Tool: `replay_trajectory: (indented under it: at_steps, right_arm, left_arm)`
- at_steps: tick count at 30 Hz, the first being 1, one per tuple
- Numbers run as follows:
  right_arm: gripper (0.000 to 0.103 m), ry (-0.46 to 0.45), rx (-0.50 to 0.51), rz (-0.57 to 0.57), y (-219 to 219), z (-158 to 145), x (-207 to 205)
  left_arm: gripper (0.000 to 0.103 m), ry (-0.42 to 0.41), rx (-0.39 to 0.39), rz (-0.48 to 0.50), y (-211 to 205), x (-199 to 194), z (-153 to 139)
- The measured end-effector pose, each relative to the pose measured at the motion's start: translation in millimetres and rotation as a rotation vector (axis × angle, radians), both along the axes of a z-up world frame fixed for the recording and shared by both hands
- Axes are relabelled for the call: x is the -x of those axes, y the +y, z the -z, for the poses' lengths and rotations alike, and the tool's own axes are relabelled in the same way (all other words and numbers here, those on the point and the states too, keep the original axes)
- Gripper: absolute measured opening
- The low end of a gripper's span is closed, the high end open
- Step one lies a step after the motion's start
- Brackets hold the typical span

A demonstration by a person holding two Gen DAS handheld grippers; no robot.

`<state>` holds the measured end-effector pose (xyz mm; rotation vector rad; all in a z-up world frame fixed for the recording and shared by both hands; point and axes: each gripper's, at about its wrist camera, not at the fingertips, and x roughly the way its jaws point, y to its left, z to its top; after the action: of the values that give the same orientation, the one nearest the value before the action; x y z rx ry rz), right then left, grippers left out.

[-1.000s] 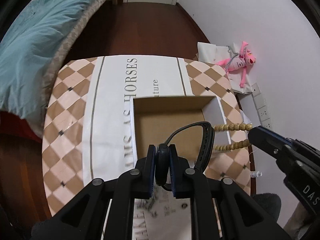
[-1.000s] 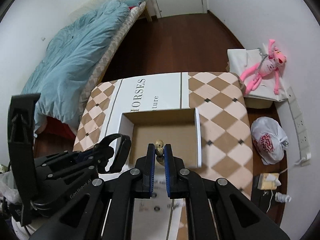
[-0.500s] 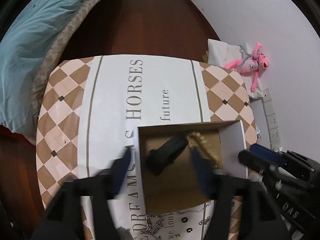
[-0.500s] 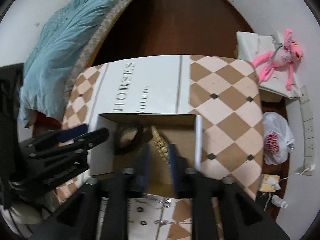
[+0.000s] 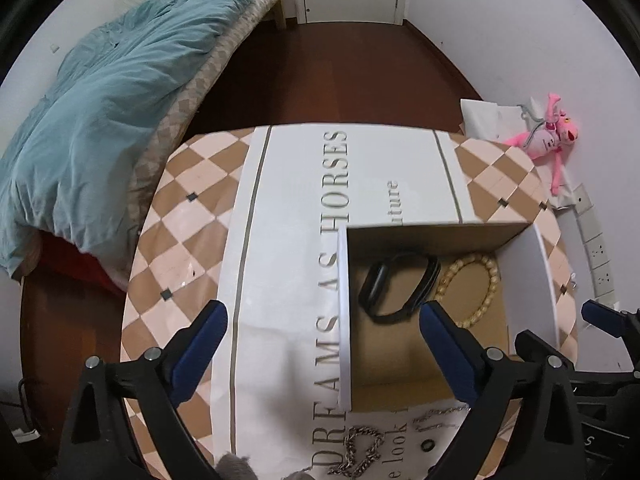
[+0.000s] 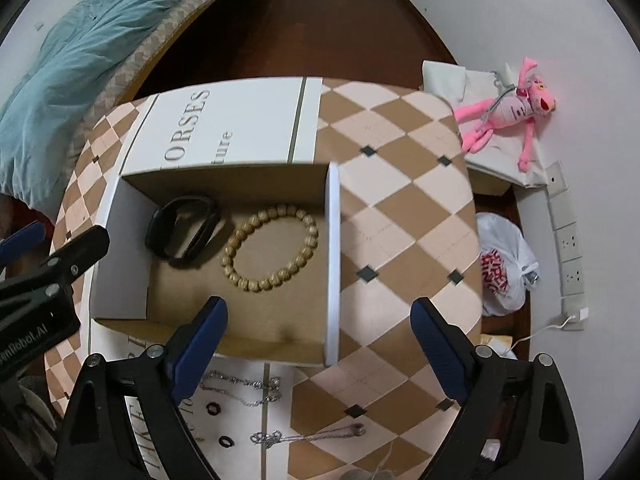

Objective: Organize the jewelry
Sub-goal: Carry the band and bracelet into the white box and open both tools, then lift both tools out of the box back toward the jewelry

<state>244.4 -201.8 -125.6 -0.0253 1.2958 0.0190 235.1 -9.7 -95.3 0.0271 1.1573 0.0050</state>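
An open cardboard box [image 6: 332, 264] [image 5: 343, 312] stands on the table. Inside it lie a black wristband [image 6: 182, 233] [image 5: 398, 286] and a wooden bead bracelet [image 6: 272, 246] [image 5: 474, 288], side by side. My left gripper [image 5: 322, 344] is open and empty, above the box's left wall. My right gripper [image 6: 318, 336] is open and empty, above the box's near edge. Silver chains [image 6: 244, 386] [image 5: 358, 454] and small dark rings [image 6: 214, 408] lie on the table in front of the box.
The table [image 6: 400, 168] has a checkered cloth with a white printed runner. A bed with a blue duvet [image 5: 100, 120] is at the left. A pink plush toy [image 6: 508, 110] and a white plastic bag [image 6: 502, 266] lie on the floor at the right.
Both grippers opened and let go: the wristband and the bead bracelet now lie in the box. Both grippers have pulled back and up from it.
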Motion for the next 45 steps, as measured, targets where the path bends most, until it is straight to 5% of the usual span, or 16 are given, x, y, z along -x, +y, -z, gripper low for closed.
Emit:
replay_trajectory:
  at_steps: [8,31,38,45]
  right_arm:
    - [0.094,-0.033,0.002,0.022,2.0,-9.8,13.8]
    - [0.094,-0.278,-0.008,0.067,2.5,-119.4,98.0]
    - [0.094,-0.27,-0.042,0.075,1.1,-120.3,112.3]
    - [0.094,-0.2,-0.065,0.14,-15.7,-85.8,132.0]
  left_arm:
    - [0.098,-0.009,0.007,-0.018,2.6,15.6,-4.9]
    - [0.098,-0.186,0.003,-0.055,17.4,98.5,-99.3]
    - [0.098,-0.18,0.0,-0.068,16.9,112.4,-98.4]
    - [0.098,-0.138,0.017,-0.093,24.7,127.5,-66.7]
